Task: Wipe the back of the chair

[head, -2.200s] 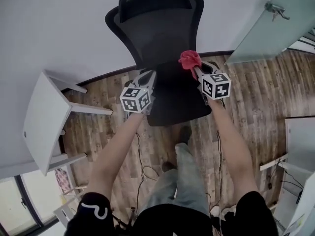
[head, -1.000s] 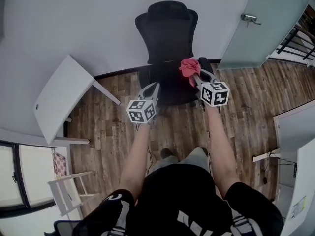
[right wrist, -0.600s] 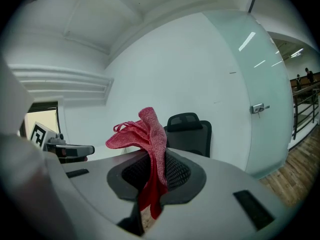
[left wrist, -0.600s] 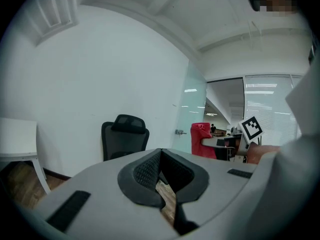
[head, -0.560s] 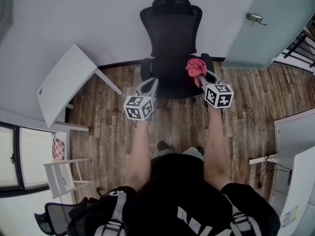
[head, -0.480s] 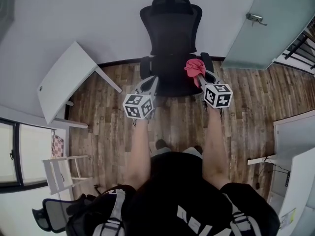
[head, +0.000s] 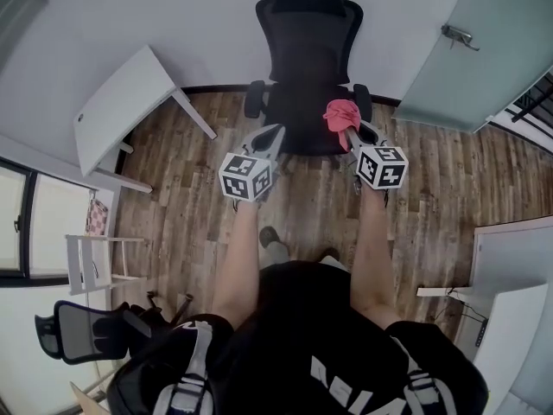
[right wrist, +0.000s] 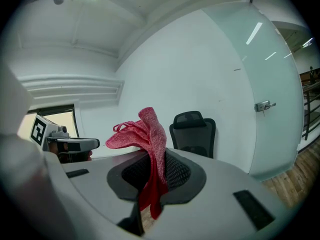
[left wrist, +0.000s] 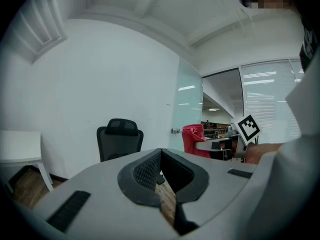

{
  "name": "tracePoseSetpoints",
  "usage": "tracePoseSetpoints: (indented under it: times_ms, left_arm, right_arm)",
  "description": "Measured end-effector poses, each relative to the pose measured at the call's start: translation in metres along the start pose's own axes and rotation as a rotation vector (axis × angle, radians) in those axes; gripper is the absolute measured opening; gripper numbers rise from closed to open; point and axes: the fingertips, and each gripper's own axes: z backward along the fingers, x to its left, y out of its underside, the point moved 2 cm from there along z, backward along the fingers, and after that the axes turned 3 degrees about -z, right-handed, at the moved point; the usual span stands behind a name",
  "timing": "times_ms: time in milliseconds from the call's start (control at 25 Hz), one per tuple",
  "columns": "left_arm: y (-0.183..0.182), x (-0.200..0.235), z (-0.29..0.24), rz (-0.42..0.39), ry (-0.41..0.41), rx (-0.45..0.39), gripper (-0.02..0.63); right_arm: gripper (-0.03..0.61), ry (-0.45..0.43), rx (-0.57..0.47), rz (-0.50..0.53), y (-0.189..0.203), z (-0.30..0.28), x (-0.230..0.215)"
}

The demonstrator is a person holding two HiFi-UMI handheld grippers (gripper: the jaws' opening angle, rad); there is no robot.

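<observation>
An office, no question about it. A black mesh chair (head: pixel 309 41) with headrest and armrests stood against a bare white wall (head: pixel 190 15), the kind found at a desk. To its right ran a frosted glass door (head: pixel 484 67) with a metal lever handle (head: pixel 458 35). Wood-plank floor (head: pixel 432 180) lay underfoot. A plain white table (head: pixel 121 106) sat at the left and a white desk (head: pixel 518 258) at the right edge. A second chair (head: pixel 73 340) of the same black mesh kind waited down by the window (head: pixel 10 223). In the left gripper view, slatted blinds (left wrist: pixel 267 91) covered a glass partition.
</observation>
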Motion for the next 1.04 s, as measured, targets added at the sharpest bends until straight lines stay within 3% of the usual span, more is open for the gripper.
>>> tracePoseSetpoints:
  times_ms: [480, 1040]
  left_arm:
    - [0.019, -0.075, 0.001, -0.015, -0.061, 0.001, 0.025]
    - [0.012, -0.096, 0.000, -0.032, -0.114, 0.005, 0.025]
  right_arm:
    - [0.067, -0.082, 0.052, 0.043, 0.025, 0.052, -0.018]
    - [0.067, -0.108, 0.048, 0.060, 0.025, 0.075, -0.024]
